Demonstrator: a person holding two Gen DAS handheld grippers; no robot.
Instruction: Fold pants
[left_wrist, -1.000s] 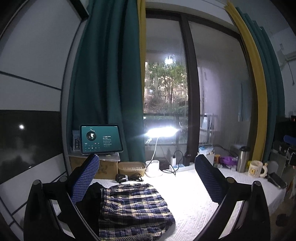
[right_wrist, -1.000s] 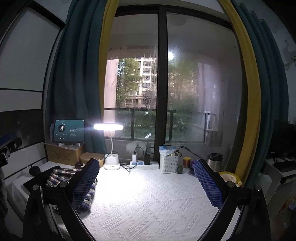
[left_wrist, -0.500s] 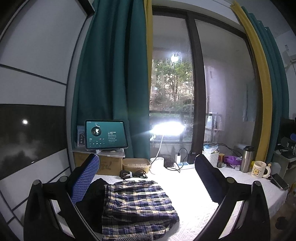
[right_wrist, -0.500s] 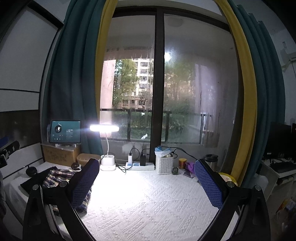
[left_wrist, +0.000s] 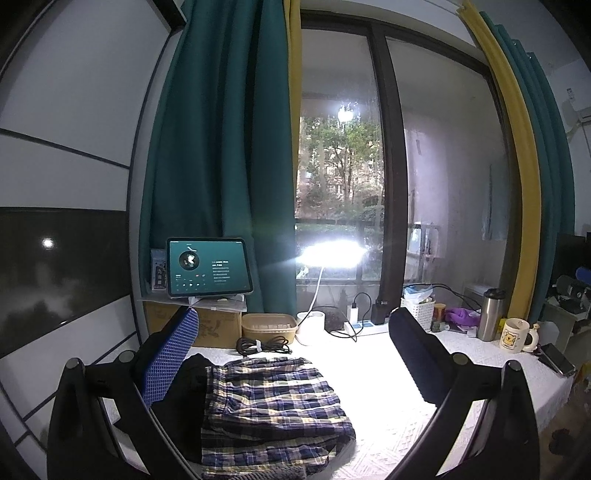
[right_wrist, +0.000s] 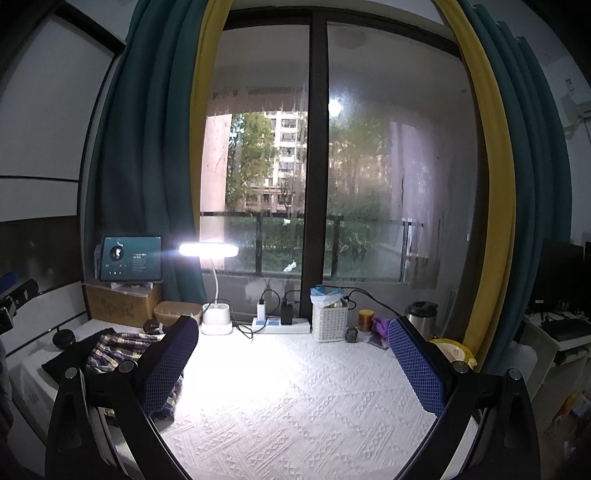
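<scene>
— On the white cloth (left_wrist: 384, 402), where are the pants (left_wrist: 269, 402) lying?

— At the left side of the table, already folded into a thick plaid bundle. A black garment (left_wrist: 188, 391) lies just beside it, on the left, and they touch. In the right wrist view the pants (right_wrist: 118, 345) are partly hidden behind the left finger of the right gripper (right_wrist: 293, 365).

— And the left gripper (left_wrist: 293, 358)?

— Its jaws stand wide apart and hold nothing. It hangs above the table, and the pants show low between the fingers, closer to the left one. The blue pad of that finger (left_wrist: 168, 363) does not touch the cloth of the pants, as far as I can see.

— The right gripper, the same?

— Yes, spread wide and empty. Between its fingers there is only bare white cloth, brightly lit by the lamp (right_wrist: 208, 250).

— What stands behind the pants?

— A coiled black cable (left_wrist: 262, 345) lies just behind them, then a brown food box (left_wrist: 269, 326). A tablet (left_wrist: 208, 266) with a lit screen stands on a carton (left_wrist: 218, 328) near the green curtain (left_wrist: 218, 155).

— And to the right?

— A power strip (right_wrist: 282, 325) with chargers along the window, a white basket (right_wrist: 330, 321), a steel flask (left_wrist: 491, 314) and a mug (left_wrist: 515, 334). These are all well apart from the pants. A phone (left_wrist: 556, 360) lies at the right edge of the table.
</scene>
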